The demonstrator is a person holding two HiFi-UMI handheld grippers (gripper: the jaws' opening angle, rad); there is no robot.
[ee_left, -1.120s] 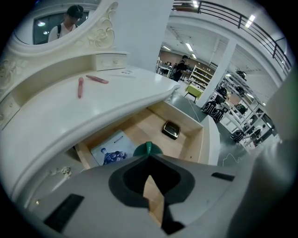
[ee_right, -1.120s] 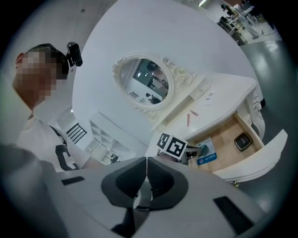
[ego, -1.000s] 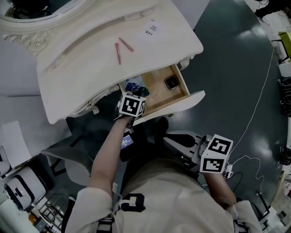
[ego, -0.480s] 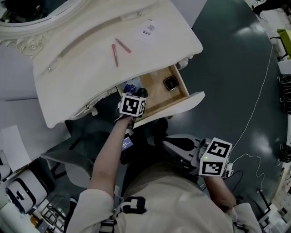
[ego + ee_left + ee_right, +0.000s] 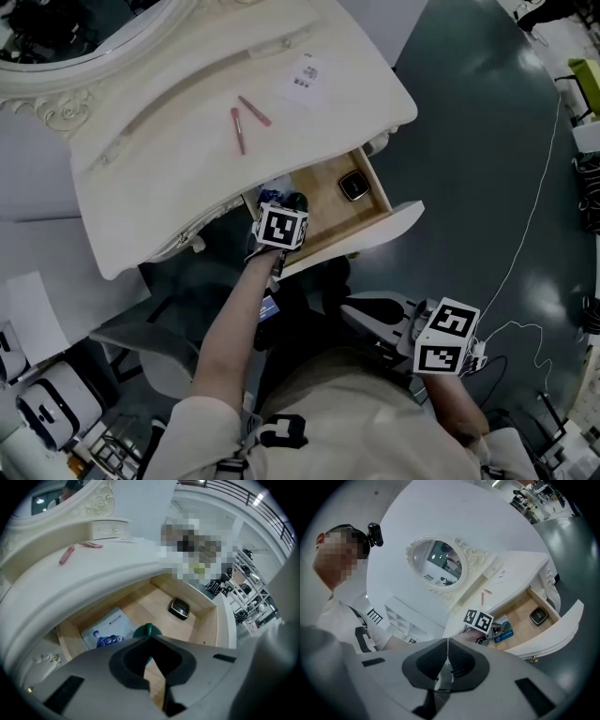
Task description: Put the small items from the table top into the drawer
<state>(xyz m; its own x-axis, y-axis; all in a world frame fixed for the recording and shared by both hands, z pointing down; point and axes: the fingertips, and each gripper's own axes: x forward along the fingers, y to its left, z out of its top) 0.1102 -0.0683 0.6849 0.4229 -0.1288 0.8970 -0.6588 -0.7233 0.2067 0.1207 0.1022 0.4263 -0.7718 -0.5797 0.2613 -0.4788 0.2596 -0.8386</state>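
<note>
A dark green round item (image 5: 146, 631) is pinched by its edge in the clenched left gripper (image 5: 149, 641), mid-frame over the pale wooden drawer (image 5: 206, 620), between a glossy blue packet (image 5: 104, 631) and a black square case (image 5: 179, 608). Slim pink sticks (image 5: 242, 128) lie upper left on the smooth white table top (image 5: 169, 141). The right gripper (image 5: 447, 644) is closed on nothing.

- White dressing table top (image 5: 187, 141): curved front edge, surface largely bare.
- Two pink sticks lay near the middle of the top, ends close together, one (image 5: 238, 129) nearly along the table's depth, the other (image 5: 254, 111) angled away from it.
- A white printed label (image 5: 307, 70) lay flat, well apart from the sticks.
- Drawer (image 5: 323, 208) under the top stood pulled out, bare wood bottom showing.
- A small black case (image 5: 179, 608) lay toward the drawer's far end.
- A blue printed packet (image 5: 105, 630) lay flat at the opposite end; a dark green item (image 5: 145, 630) sat just beside it, support undetermined.
- Dark glossy floor (image 5: 469, 141) carried the table.
</note>
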